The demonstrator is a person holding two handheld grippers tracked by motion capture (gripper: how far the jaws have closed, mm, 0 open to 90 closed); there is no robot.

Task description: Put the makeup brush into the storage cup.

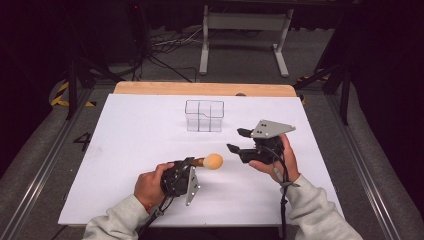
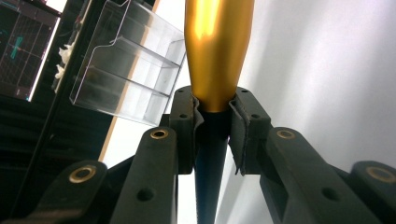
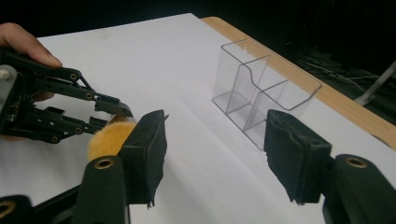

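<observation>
From the high view, the brush [image 1: 209,161] is off the desk [image 1: 140,150], held by the left gripper [image 1: 192,162]. The clear box [image 1: 204,116] is well apart from it, farther back, and looks empty. So the pick-up is done, and I think the brush must go into the box next. The right gripper [image 1: 239,140] is beside the fluffy tip, not touching.

In the left gripper view, the fingers [image 2: 187,119] squeeze tight on the gold handle [image 2: 218,51].

In the right gripper view, the fingers [image 3: 148,154] are apart and hold nothing. The brush tip [image 3: 106,138] sits behind them.
</observation>
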